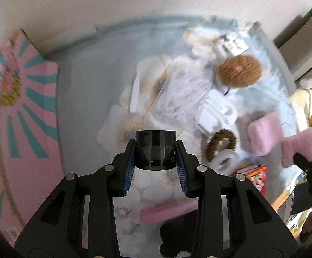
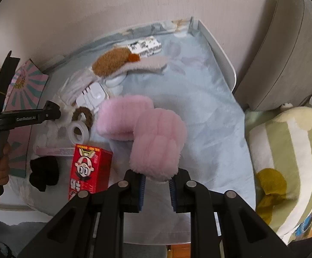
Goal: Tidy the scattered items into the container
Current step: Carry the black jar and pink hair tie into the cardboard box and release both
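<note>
Left wrist view shows the left gripper (image 1: 155,150) with jaws clamped on a black jar (image 1: 155,149) above the worktop, while the right gripper (image 2: 156,186) pinches a pink fluffy bow (image 2: 143,129); both are mid-carry, likely needing transport to the pink box (image 1: 16,116).

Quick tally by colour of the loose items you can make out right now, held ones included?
Pink: 2, fluffy bow in the right gripper, flat strip
Black: 2, jar in the left gripper, cloth
Brown: 2, furry toy, braided ring
Red: 1, carton
White: 2, tape roll, charger
Total: 9
</note>
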Demonstrator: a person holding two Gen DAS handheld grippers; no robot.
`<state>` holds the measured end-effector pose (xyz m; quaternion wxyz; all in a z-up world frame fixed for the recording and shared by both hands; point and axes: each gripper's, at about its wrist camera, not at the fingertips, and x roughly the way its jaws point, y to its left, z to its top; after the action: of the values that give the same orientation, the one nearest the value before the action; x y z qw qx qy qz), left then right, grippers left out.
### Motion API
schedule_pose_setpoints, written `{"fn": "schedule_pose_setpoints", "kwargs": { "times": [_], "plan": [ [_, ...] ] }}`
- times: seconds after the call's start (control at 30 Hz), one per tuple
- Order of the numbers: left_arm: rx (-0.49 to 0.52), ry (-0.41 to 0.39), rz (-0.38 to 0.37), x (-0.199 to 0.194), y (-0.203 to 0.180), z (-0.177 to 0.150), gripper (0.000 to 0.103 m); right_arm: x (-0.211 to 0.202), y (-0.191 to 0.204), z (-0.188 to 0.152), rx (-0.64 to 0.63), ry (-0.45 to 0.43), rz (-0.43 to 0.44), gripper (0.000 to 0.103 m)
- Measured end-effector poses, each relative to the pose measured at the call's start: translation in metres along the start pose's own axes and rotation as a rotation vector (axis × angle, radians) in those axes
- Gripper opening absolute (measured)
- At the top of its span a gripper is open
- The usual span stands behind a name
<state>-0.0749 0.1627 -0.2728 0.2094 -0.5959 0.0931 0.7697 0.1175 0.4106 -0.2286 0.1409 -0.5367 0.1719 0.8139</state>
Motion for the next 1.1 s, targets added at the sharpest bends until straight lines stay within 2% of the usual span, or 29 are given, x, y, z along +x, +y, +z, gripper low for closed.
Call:
{"fn": "schedule_pose_setpoints", "kwargs": {
  "times": [0.13, 0.27, 0.37, 0.47, 0.6, 0.77, 0.83, 0.93, 1.1],
  "plan": [
    [-0.014, -0.069, -0.026, -0.042, 0.007, 0.01, 0.032, -0.016, 0.004, 0.008, -0.006, -0.029, -0.001, 0.018],
    [-0.069, -0.149, -0.04, -0.087, 0.026, 0.009, 0.032, -0.039, 0.019, 0.023, -0.028, -0.068, 0.045, 0.018],
    [-0.11, -0.22, -0.006, -0.121, 0.046, 0.006, 0.032, -0.057, 0.045, 0.039, -0.096, -0.12, 0.065, 0.018],
    [-0.175, -0.278, 0.006, -0.154, 0.085, -0.01, 0.032, -0.07, 0.081, 0.06, -0.174, -0.171, 0.111, 0.018],
    [-0.27, -0.306, 0.055, -0.178, 0.135, -0.035, 0.032, -0.076, 0.139, 0.086, -0.282, -0.211, 0.237, 0.018],
    [-0.335, -0.276, 0.081, -0.166, 0.167, -0.064, 0.032, -0.073, 0.215, 0.109, -0.434, -0.207, 0.344, 0.018],
    [-0.35, -0.232, 0.062, -0.149, 0.173, -0.075, 0.032, -0.065, 0.25, 0.118, -0.497, -0.183, 0.387, 0.018],
    [-0.364, -0.176, 0.027, -0.123, 0.175, -0.085, 0.032, -0.038, 0.301, 0.129, -0.574, -0.113, 0.428, 0.018],
    [-0.369, -0.092, 0.001, -0.086, 0.176, -0.098, 0.032, 0.023, 0.381, 0.139, -0.679, 0.012, 0.444, 0.018]
  ]
}}
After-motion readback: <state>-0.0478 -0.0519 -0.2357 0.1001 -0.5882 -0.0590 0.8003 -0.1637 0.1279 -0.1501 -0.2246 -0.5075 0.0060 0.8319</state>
